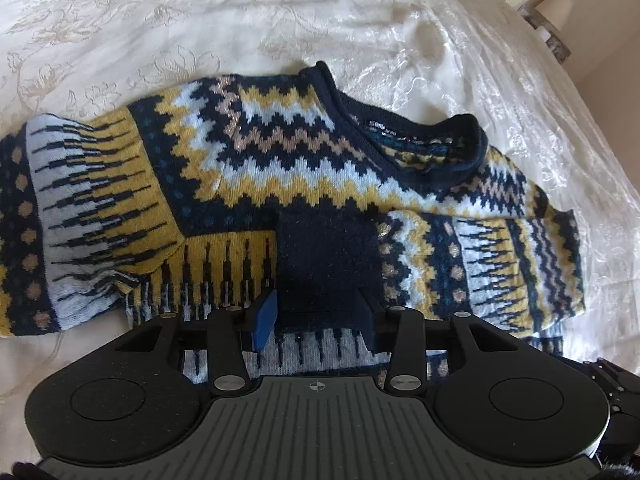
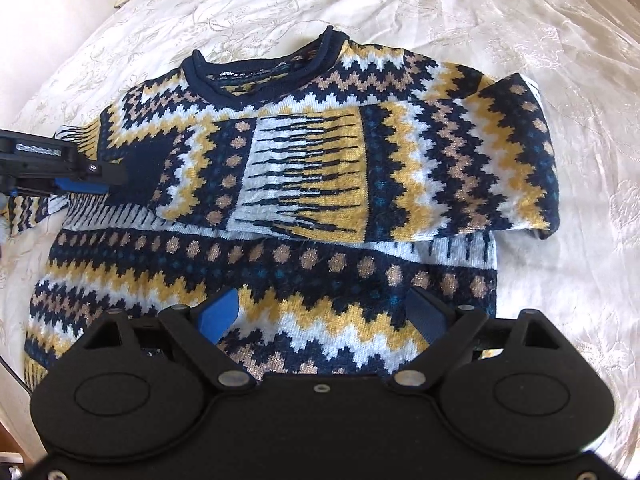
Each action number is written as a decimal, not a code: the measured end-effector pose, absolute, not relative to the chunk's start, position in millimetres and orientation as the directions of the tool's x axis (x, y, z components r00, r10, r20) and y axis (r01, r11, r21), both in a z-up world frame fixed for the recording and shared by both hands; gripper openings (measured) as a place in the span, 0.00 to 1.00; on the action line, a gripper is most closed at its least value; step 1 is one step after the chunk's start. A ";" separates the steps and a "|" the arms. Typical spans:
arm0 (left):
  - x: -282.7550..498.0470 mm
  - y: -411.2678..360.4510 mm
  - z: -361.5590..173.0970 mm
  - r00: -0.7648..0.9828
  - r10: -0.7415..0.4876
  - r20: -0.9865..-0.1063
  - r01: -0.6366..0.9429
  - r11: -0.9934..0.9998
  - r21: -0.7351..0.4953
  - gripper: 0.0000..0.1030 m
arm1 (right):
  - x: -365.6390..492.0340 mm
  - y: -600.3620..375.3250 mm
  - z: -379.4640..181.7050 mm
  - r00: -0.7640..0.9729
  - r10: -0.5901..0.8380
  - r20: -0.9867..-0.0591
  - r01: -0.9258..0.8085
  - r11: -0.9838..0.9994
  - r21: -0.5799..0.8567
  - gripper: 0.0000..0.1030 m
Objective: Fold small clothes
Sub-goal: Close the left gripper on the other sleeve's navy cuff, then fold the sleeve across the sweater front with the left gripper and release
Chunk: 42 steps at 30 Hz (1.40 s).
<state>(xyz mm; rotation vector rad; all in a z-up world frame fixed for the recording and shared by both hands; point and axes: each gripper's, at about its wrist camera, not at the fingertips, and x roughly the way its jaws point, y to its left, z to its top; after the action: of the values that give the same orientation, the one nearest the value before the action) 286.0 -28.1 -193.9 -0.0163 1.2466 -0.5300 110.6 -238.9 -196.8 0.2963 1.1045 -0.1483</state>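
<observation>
Knitted zigzag sweater (image 2: pixel 280 184) lies flat on white bedspread (image 2: pixel 520 40), right sleeve folded across chest. Left gripper (image 1: pixel 318 316) part open, navy sleeve cuff (image 1: pixel 326 264) between its jaws, seemingly unpinched. Right gripper (image 2: pixel 324 320) wide open, empty, over hem, nearer for bottom fold.

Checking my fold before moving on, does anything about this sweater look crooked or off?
Slightly: the sweater has one sleeve folded across the chest on a slant, its dark cuff between the left gripper fingers.
</observation>
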 end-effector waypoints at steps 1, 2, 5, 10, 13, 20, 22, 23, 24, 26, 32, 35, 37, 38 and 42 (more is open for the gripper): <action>287.1 -29.7 -198.4 0.213 -0.382 -0.900 0.373 0.883 -0.286 0.39 | 111.6 -238.2 -197.5 0.442 0.031 -0.897 0.257 0.953 0.160 0.89; 288.3 -30.7 -201.7 0.213 -0.377 -0.902 0.372 0.885 -0.282 0.39 | 112.6 -237.3 -198.2 0.438 0.035 -0.898 0.247 0.956 0.158 0.89; 291.6 -31.3 -205.0 0.218 -0.395 -0.893 0.358 0.883 -0.303 0.39 | 115.9 -234.3 -199.8 0.434 0.044 -0.900 0.226 0.962 0.156 0.89; 291.0 -34.2 -198.1 0.251 -0.381 -0.890 0.349 0.893 -0.284 0.07 | 118.9 -230.8 -203.3 0.429 0.062 -0.901 0.216 0.962 0.169 0.89; 282.8 -33.7 -173.3 0.325 -0.403 -0.856 0.364 0.888 -0.279 0.06 | 119.6 -228.3 -202.8 0.430 0.070 -0.900 0.213 0.961 0.176 0.89; 285.4 -5.9 -111.4 0.485 -0.391 -0.782 0.328 0.911 -0.251 0.06 | 114.2 -230.3 -192.7 0.459 0.076 -0.885 0.218 0.956 0.196 0.89; 295.3 4.1 -116.0 0.489 -0.358 -0.796 0.293 0.926 -0.237 0.06 | 113.5 -233.5 -190.5 0.467 0.074 -0.881 0.222 0.955 0.198 0.89; 299.7 7.5 -121.3 0.482 -0.342 -0.807 0.277 0.933 -0.230 0.06 | 114.2 -235.1 -189.6 0.471 0.071 -0.879 0.224 0.954 0.197 0.89; 303.7 10.3 -127.4 0.467 -0.336 -0.818 0.263 0.936 -0.235 0.07 | 115.5 -237.3 -188.9 0.475 0.067 -0.877 0.226 0.954 0.195 0.89; 308.5 14.4 -141.0 0.434 -0.329 -0.839 0.230 0.941 -0.250 0.07 | 120.3 -243.2 -187.2 0.485 0.055 -0.873 0.233 0.954 0.189 0.89; 315.0 14.0 -172.2 0.383 -0.274 -0.882 0.182 0.959 -0.218 0.09 | 143.1 -272.1 -184.1 0.525 -0.005 -0.851 0.266 0.951 0.158 0.94; 320.5 14.0 -186.3 0.346 -0.243 -0.906 0.153 0.968 -0.201 0.15 | 155.6 -290.4 -190.8 0.524 -0.036 -0.851 0.298 0.944 0.144 0.94; 322.9 15.7 -193.8 0.336 -0.224 -0.915 0.144 0.972 -0.185 0.23 | 161.8 -302.8 -198.3 0.509 -0.051 -0.859 0.322 0.937 0.134 0.94; 323.9 16.5 -196.7 0.332 -0.224 -0.916 0.146 0.972 -0.185 0.26 | 164.0 -309.4 -203.1 0.493 -0.061 -0.868 0.337 0.933 0.125 0.94; 325.1 17.4 -201.8 0.322 -0.239 -0.916 0.170 0.966 -0.193 0.31 | 166.9 -330.1 -223.0 0.429 -0.081 -0.900 0.400 0.910 0.109 0.99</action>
<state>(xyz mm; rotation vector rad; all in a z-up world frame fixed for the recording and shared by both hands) 325.1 17.4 -201.8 -0.0649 1.2141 -0.2691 166.9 -330.1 -223.0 0.3288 1.0911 -0.3070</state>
